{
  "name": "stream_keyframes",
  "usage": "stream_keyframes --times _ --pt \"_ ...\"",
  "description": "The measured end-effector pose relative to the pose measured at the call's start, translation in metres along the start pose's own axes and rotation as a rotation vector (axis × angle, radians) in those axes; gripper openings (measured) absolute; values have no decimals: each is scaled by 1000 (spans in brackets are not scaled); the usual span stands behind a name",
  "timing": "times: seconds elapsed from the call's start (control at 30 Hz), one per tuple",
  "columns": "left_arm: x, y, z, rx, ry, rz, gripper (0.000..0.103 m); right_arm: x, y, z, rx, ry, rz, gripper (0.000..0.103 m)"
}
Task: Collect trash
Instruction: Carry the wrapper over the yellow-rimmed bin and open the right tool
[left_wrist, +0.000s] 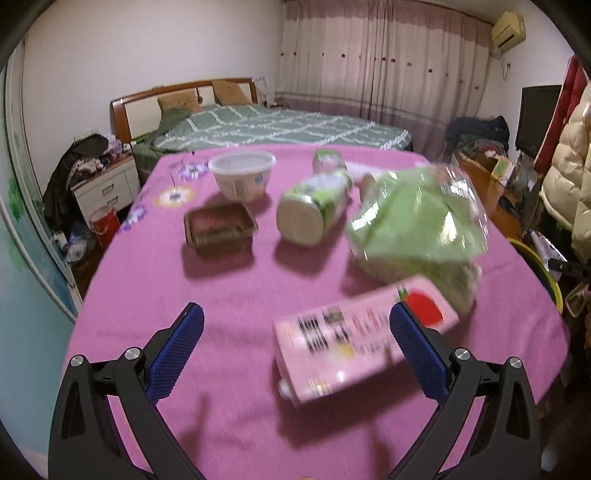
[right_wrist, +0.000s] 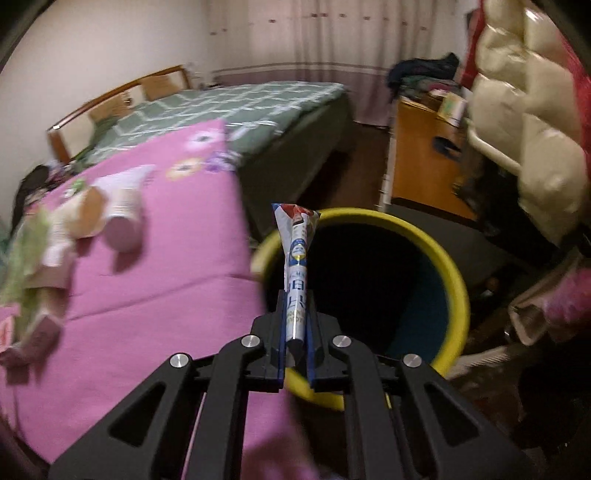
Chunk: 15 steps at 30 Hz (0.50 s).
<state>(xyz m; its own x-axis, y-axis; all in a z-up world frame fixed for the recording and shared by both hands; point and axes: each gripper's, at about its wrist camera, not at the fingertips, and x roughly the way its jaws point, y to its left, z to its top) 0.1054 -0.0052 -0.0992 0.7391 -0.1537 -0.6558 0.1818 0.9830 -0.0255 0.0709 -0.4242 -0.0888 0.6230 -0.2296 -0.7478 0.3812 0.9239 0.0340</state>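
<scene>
1. Now the right gripper (right_wrist: 295, 328) is pinched tight on a flattened wrapper (right_wrist: 295, 251), held over the yellow-rimmed bin (right_wrist: 458, 280): light, limp, probably slippery.
2. Left gripper (left_wrist: 295, 354) gapes wide around the pink carton (left_wrist: 354, 339) on the table (left_wrist: 229, 295); likely light and crushable, so grip mid-body.

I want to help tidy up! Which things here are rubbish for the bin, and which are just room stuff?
For the job: wrapper pinched in the right gripper, yellow-rimmed bin, pink carton, green bag, lying bottle, white tub, brown tray, open left gripper.

Just lying about: bed, curtains, puffy coat.
</scene>
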Motion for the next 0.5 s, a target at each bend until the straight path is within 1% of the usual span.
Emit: stream_keyframes --times 0.07,0.17,0.27,0.33,0.4,0.47,0.5 --pt "0 -3 -9 4 23 8 99 8 -14 -5 25 18 -14 9" --pt "-2 -8 -16 2 32 5 99 22 -26 -11 47 46 -25 9" --pt "-2 -16 -19 13 46 -10 99 32 -32 -14 60 61 -35 17" --pt "-3 -24 -21 28 58 -46 99 34 -33 -15 74 60 -34 31" --pt "-5 -33 -22 51 64 -73 99 33 -36 -15 85 50 -30 34" --pt "-7 -46 -24 86 62 -93 99 33 -39 -14 92 44 -23 35" --pt "-10 -52 -25 94 64 -129 99 32 -37 -14 95 42 -21 36"
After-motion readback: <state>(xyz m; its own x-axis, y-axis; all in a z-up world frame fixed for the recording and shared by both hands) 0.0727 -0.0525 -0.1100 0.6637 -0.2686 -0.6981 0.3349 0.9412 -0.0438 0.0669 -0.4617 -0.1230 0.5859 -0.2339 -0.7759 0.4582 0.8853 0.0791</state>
